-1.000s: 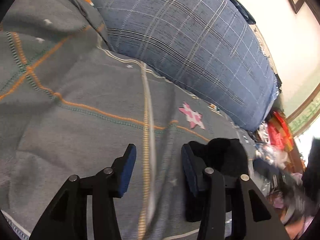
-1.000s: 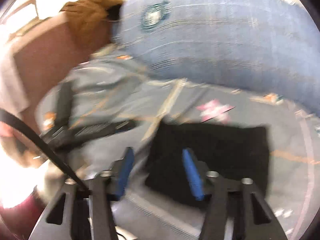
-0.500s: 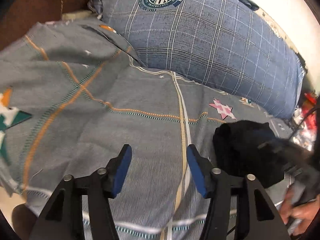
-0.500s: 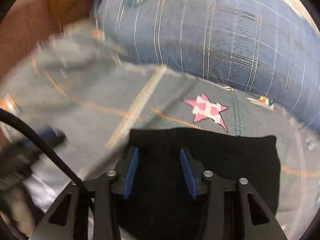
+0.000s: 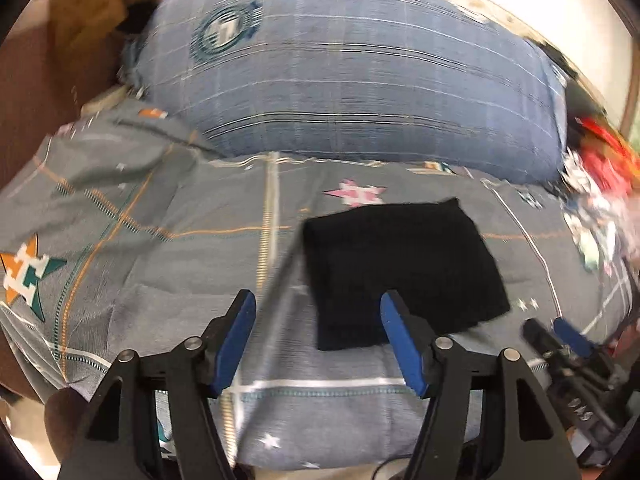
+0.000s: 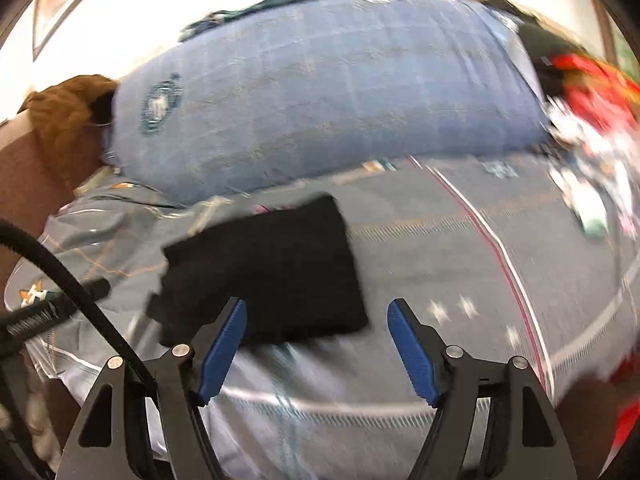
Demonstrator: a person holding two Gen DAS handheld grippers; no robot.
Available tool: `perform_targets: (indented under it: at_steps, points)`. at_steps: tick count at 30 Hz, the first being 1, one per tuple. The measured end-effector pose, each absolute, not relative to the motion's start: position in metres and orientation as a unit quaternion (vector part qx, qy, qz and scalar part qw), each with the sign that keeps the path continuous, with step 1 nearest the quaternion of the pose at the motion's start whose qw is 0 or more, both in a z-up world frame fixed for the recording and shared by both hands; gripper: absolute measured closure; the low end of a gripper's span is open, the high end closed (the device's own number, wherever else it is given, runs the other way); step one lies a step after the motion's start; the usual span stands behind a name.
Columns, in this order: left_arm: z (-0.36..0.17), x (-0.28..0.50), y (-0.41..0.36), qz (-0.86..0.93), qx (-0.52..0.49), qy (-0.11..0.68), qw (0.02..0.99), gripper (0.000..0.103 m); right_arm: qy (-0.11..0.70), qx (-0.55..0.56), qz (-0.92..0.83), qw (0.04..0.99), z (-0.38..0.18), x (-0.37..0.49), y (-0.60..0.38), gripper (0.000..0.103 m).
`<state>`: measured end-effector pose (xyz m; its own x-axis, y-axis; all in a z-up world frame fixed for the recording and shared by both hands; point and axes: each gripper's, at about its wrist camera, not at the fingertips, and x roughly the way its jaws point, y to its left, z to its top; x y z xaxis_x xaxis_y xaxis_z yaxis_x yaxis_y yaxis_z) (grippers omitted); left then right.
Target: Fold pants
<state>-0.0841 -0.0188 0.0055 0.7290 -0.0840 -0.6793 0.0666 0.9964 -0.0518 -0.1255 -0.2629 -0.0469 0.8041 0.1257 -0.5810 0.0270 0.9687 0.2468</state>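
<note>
The black pants (image 5: 404,272) lie on the bed (image 5: 160,280) as a small flat folded square. They sit in the middle of the grey sheet, with the big blue pillow (image 5: 360,80) on the far side and room between them.

The left gripper (image 5: 316,336) is wide apart and holds nothing. The pants are just ahead of it and a bit to the right. The right gripper (image 6: 316,340) is wide apart too, and holds nothing. From it the pants lie ahead and a bit to the left. So the pants sit between the two grippers, and both look about as near.

The square looks a little longer from left to right. Its near edge faces the grippers. There is bare sheet on every side, most of it to the left. A pile of colourful things (image 5: 600,184) is at the far right. The fold looks about done.
</note>
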Motion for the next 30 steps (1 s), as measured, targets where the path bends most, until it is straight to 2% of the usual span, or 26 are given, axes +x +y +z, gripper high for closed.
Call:
perform_targets:
  at_steps: [3,9,30]
  points:
    - [0.011,-0.096,-0.041,-0.044,0.021,0.360,0.932,0.035,0.329,0.158,0.029,0.930,-0.057,-0.130,-0.274,0.025]
    - [0.018,-0.108,-0.056,-0.035,0.048,0.350,0.935,0.034,0.323,0.155,0.033,0.933,-0.055,-0.131,-0.272,0.025]
    - [-0.002,-0.100,-0.037,-0.016,0.022,0.375,0.927,0.033,0.358,0.080,0.054,0.929,-0.071,-0.126,-0.232,0.022]
